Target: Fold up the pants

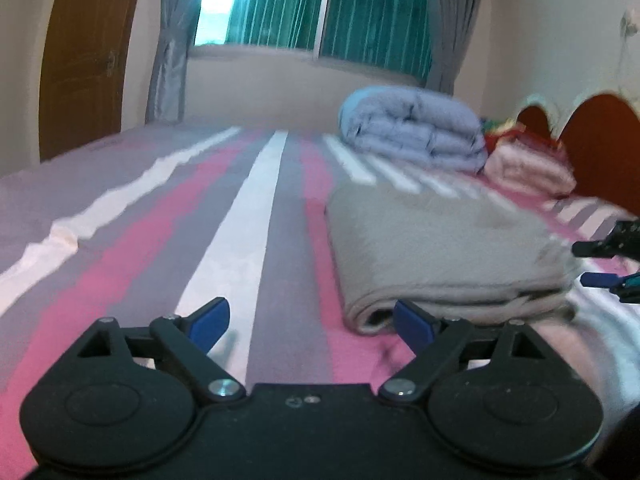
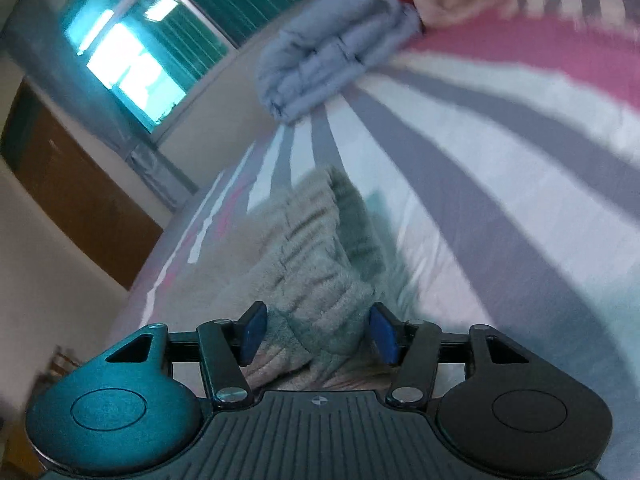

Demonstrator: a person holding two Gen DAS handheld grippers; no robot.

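The pants (image 1: 444,252) lie folded in a thick grey stack on the bed (image 1: 160,240), ahead and right of the left gripper (image 1: 312,320), whose jaws are spread and empty. The right gripper (image 2: 316,332), also spread, straddles the ribbed waistband (image 2: 320,280) without pinching. To finish neatly, I'd clamp all layers together and keep edges aligned.

One pants (image 1: 440,248), one blue quilt (image 1: 416,132), one pink blanket (image 1: 528,172), two hand-held grippers (image 1: 310,326) (image 2: 316,336)

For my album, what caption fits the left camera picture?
Open left gripper hovering beside folded beige pants on a striped bed.
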